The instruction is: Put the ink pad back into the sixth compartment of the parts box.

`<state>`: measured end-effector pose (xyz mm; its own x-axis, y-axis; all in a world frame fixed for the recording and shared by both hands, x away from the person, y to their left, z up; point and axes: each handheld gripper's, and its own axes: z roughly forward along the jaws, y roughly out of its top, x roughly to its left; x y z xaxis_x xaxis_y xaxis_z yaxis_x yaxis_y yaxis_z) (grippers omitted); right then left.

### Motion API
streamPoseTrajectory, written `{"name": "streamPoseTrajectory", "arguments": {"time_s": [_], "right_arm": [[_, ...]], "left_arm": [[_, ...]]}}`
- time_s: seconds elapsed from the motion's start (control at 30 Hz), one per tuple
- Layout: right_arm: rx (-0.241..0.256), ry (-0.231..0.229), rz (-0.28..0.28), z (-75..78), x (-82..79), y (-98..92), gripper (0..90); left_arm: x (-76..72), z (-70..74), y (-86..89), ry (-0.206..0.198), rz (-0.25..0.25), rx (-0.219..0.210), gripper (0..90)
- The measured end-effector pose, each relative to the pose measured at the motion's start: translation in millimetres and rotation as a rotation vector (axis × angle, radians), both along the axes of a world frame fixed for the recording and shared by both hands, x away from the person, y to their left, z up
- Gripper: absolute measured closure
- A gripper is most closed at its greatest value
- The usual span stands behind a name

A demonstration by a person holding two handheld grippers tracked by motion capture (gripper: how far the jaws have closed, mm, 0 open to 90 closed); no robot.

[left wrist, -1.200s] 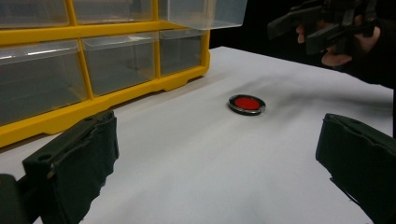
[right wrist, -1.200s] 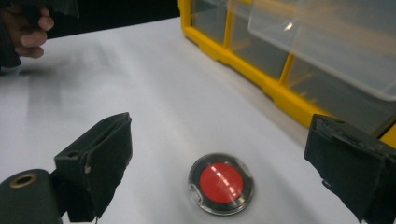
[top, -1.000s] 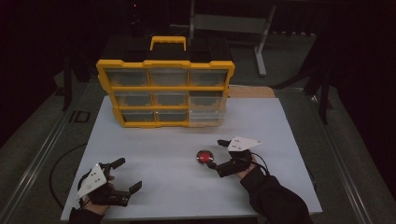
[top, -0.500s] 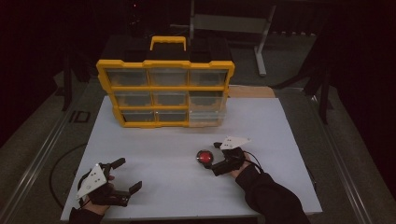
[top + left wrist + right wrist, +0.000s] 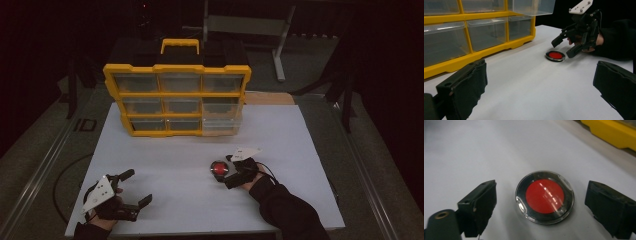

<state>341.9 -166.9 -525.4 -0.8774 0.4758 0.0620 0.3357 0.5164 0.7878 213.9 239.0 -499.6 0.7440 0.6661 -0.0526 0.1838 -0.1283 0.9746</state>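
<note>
Flat round red disc in a clear-rimmed black case (image 5: 544, 200) lying on the white table (image 5: 175, 170), straight between the spread, empty fingers of the right gripper (image 5: 225, 176); left gripper (image 5: 134, 187) well apart, likewise open and idle.

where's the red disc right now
In the high view the red disc lies flat on the white table, right of centre, between the open fingers of the right gripper and in front of the yellow drawer organizer.

The right gripper (image 5: 231, 171) has advanced leftward across the table toward the red disc (image 5: 219, 168). Its spread jaws now flank the disc, one on each side, without contact.
</note>
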Motion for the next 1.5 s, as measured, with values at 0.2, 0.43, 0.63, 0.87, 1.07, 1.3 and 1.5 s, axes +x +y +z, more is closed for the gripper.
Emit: {"name": "streamPoseTrajectory", "arguments": {"time_s": [0.2,0.43,0.63,0.87,1.07,1.3,1.5], "right_arm": [[-0.025,-0.004,0.016,-3.0,2.2,6.3,13.2],[-0.052,-0.014,0.021,-3.9,6.5,12.2,15.7],[-0.060,-0.019,0.023,-4.4,8.9,13.7,18.8],[-0.104,-0.021,0.049,-5.7,8.3,18.2,24.0],[-0.099,-0.019,0.058,-5.5,8.4,17.7,29.8],[-0.110,-0.004,0.049,-3.4,8.8,19.2,30.2],[-0.132,0.022,0.051,2.1,6.0,19.7,30.3]], "left_arm": [[0.1,-0.2,-0.2,0.001,-0.002,0.000,0.0],[0.0,-0.2,-0.1,0.001,-0.001,-0.001,0.0],[0.2,-0.4,-0.2,0.003,-0.002,0.000,0.0],[0.2,-0.4,-0.1,0.002,-0.002,-0.001,0.0],[0.4,-0.6,-0.3,0.004,-0.001,-0.001,0.0],[0.7,-0.9,-0.4,0.004,-0.002,-0.002,0.0],[1.2,-1.1,0.0,0.004,-0.003,-0.002,0.0]]}}
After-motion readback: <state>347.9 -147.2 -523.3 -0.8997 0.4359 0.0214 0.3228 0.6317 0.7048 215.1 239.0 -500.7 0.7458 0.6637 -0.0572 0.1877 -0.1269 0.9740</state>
